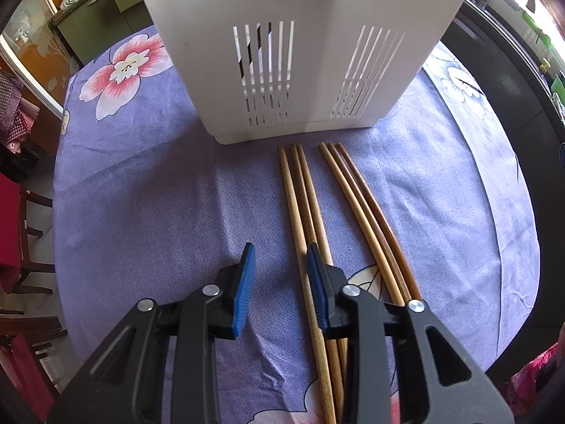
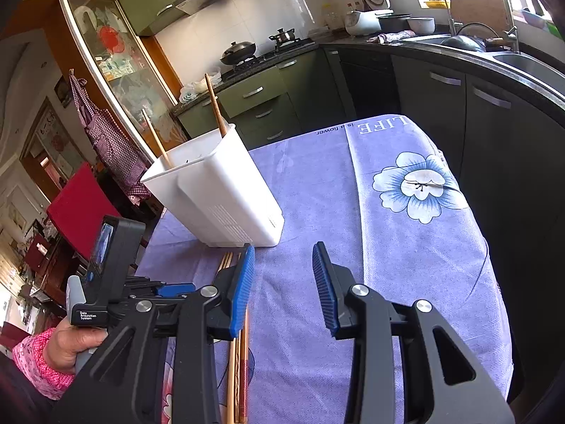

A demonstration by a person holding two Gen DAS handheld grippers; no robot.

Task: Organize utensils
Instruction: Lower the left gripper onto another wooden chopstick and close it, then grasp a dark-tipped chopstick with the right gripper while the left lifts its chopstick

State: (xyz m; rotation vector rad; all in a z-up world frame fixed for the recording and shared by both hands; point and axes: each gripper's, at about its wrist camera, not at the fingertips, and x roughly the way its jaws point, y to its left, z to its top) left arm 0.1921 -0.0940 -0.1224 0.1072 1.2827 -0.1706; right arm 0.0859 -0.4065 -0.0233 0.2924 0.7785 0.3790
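Several wooden chopsticks lie on the purple floral cloth in two bundles, a left bundle and a right bundle, tips toward a white slotted utensil holder. My left gripper is open and empty, low over the cloth, its right finger over the left bundle. In the right wrist view the holder has two chopsticks standing in it. My right gripper is open and empty above the cloth, with chopsticks under its left finger.
The table edge drops off at the left and right. Dark kitchen cabinets and a sink counter stand to the right. A red chair is at the left. The left hand-held unit sits beside my right gripper.
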